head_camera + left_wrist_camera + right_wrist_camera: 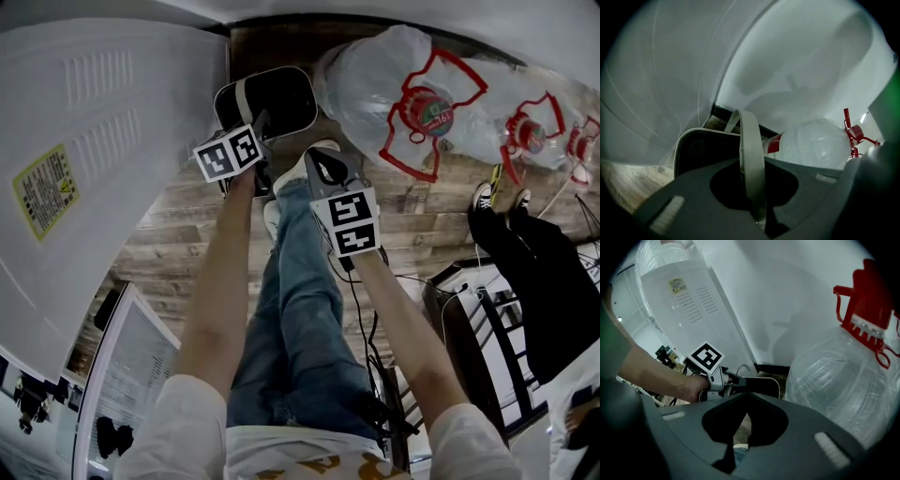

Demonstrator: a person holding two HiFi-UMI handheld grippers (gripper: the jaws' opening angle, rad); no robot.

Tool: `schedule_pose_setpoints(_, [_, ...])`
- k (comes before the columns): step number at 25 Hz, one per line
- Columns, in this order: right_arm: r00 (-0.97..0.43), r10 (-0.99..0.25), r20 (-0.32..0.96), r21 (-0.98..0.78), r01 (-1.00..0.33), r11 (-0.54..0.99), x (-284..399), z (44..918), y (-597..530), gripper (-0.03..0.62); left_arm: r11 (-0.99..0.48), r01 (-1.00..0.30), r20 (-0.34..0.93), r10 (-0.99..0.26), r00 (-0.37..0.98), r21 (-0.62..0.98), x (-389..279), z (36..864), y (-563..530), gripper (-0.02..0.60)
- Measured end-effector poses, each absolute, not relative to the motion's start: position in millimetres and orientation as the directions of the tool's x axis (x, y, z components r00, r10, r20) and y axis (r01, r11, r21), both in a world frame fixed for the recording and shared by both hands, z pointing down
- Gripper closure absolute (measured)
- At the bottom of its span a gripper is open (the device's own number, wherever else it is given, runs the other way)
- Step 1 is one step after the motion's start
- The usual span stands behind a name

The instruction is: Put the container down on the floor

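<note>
Standing beside the tall white appliance on the left, the person is carrying the container out ahead of the feet, close to the wall, over the wooden floor. I cannot tell whether its base is already touching the boards. The left gripper is clamping its jaws onto the pale hoop handle, which is rising upright from the container's light rim and running straight into the jaws. The container is looking like a dark, stiff-walled plastic bin, probably light if empty, though its inside is too dark to read. With only the thin handle held, it is likely hanging free to swing and tip, so a slow, level descent is looking wise. That handle is the sensible place to hold it, gripped at the top of its arc so the bin is hanging square; the smooth strap may be sliding a little between the pads. Further right, the right gripper is pointing down at the floor with its jaws drawn almost together and nothing between them. It could be steadying the rim if the bin starts rocking. Rightmost, big clear water bottles with red caps are lying just beside the container, leaving little room on that side.
</note>
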State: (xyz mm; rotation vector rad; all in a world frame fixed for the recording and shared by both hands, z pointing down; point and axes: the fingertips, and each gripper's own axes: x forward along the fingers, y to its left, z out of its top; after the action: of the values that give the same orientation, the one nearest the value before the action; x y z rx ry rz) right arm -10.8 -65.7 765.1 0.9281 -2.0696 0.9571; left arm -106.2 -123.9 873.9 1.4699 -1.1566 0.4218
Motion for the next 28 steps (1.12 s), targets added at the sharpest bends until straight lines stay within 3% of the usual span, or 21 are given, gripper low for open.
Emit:
schedule_pose_setpoints(5, [-0.528,-0.323,0.785,-0.345,-0.806,0.481,-14.6,762.4,-68.3,0.568,0.164,-0.876,0.849,-0.38,0.368,0.453,-122.2,880.4,-116.0,0.506])
schedule_pose_setpoints(10, [-0.531,-0.323,0.784,-0.347,-0.804,0.482,-17.3,760.7,-68.0,0.568,0.141,-0.942,0.919,-0.305,0.251,0.304,-138.8,885.9,-101.7,0.491])
schedule_pose_setpoints(14, [-0.534,-0.317,0.784,-0.348,-0.8,0.488,-19.8,759.9,-65.7,0.568,0.149,-0.968,0.958,-0.234,0.165,0.203,-154.6,893.4,-84.8,0.43])
schedule_pose_setpoints(28, [-0.537,-0.308,0.785,-0.357,-0.799,0.484,-19.1,763.9,-62.8,0.568,0.171,-0.984,0.997,-0.068,0.031,0.042,-193.1,910.0,-51.8,0.371])
